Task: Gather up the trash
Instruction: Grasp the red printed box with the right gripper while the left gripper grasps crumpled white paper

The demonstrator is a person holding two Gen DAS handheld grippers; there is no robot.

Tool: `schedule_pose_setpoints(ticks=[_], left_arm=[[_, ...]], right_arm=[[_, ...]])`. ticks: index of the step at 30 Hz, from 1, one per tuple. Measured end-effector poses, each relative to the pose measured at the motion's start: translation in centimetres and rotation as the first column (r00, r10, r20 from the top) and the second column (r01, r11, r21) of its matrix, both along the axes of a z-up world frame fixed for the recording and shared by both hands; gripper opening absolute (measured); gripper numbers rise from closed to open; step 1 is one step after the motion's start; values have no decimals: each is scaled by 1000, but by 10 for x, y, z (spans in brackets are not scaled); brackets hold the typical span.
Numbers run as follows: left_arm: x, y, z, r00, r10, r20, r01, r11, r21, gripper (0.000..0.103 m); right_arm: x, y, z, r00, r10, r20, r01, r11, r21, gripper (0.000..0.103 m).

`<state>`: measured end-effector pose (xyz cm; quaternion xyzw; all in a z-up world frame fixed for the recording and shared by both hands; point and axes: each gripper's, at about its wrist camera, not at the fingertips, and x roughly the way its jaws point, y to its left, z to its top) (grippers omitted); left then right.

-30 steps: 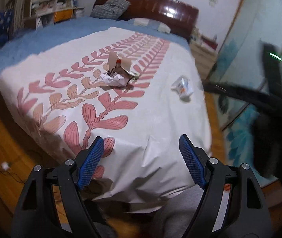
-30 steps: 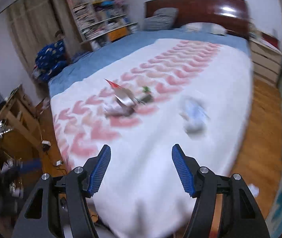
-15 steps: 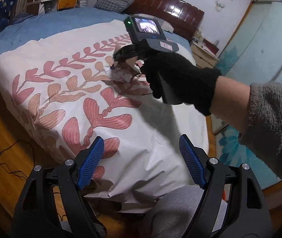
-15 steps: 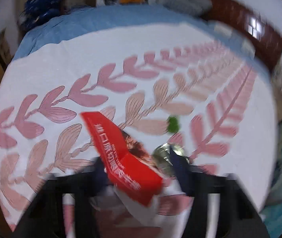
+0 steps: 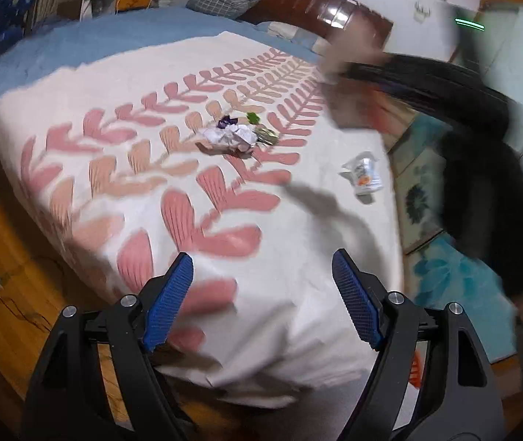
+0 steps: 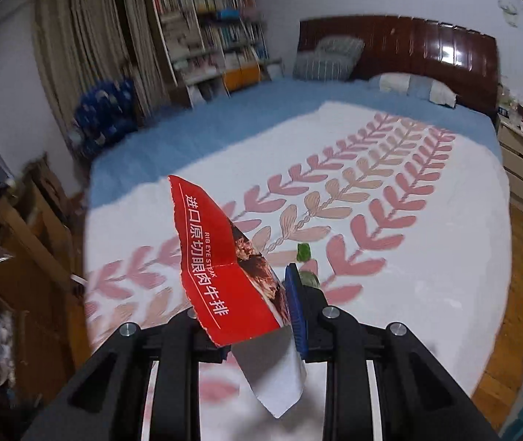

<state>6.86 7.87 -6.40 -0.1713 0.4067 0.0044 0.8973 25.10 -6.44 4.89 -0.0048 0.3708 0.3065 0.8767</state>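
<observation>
The right gripper (image 6: pixel 258 316) pinches a torn red steak packet (image 6: pixel 221 275) by one edge and could drop it, while the left gripper (image 5: pixel 261 301), jaws spread, hovers near the bed (image 5: pixel 316 257).

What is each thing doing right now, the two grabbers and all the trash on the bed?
Left hand-held gripper: open, empty, held over the near end of the bed.
Right hand-held gripper: shut on the red steak package.
Red steak package: torn, pinched, lifted above the bedspread.
Crumpled white paper: lying on the bedspread in a small pile.
Green scrap: lying beside that pile.
Small plastic cup: tipped over near the bed's edge.
</observation>
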Motion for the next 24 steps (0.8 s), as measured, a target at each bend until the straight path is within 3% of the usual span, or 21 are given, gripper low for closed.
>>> schedule_pose_setpoints(ticks=[4,8,12,17,21,24], left_arm=[[38,2,-1,1000,-6,-10,6,1000,-12,82],[87,-4,-2,1000,-17,-16,18,995,98,82],[138,7,-15,1000,2,-31,2,989,145,83],[190,47,-50,989,107,-105,-111,993,-28,83],[210,53,-68,979,145,-140,-154,987,-54,83],[219,56,-85,973,161,-167,-182,976,-119,83]], right_arm=[[-60,-75,-15,997,-33,-68,39,995,93,27],[-111,-128,-50,985,-83,-150,104,985,141,27],[-153,-170,-85,957,-159,-244,210,957,202,27],[-174,-195,-114,930,-208,-302,274,941,197,27],[-174,-205,-127,918,-219,-331,291,939,185,27],[-169,-204,-129,913,-218,-344,297,934,197,27]])
